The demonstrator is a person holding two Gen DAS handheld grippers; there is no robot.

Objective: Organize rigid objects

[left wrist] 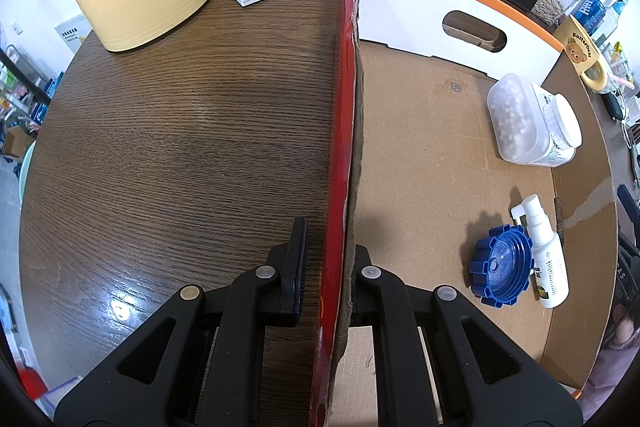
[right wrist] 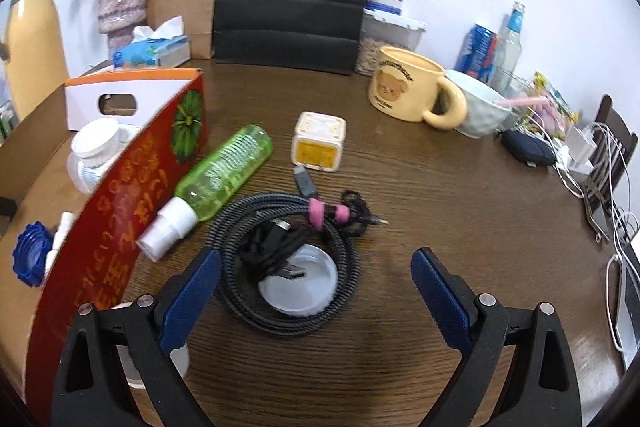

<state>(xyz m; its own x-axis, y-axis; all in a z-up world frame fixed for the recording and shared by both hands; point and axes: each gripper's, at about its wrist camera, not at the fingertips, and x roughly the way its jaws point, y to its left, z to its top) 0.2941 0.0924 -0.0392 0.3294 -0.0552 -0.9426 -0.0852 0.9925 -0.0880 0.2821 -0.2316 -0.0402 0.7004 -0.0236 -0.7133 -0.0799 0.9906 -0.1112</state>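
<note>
Left gripper [left wrist: 326, 267] clamps the box wall [left wrist: 348, 131]; right gripper [right wrist: 316, 291] spread wide over the cable [right wrist: 288, 259], bare table [right wrist: 460, 187] alongside.

Bare wood [left wrist: 180, 147] left of box wall [left wrist: 348, 147], cable coil [right wrist: 288, 263] blocks right tongs [right wrist: 316, 295]

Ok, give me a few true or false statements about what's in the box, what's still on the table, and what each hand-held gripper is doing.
1. The left hand-held gripper is clamped on the cardboard box wall. True.
2. The blue cap lies on the table outside the box. False: it lies inside the box, beside the white spray bottle.
3. The right hand-held gripper holds the green spray bottle. False: its jaws stand open above the coiled cable, and the green bottle lies on the table against the box's red wall.
4. The yellow bear mug stands upright on the table. True.
5. The white jar lies on its side in the box. True.
</note>
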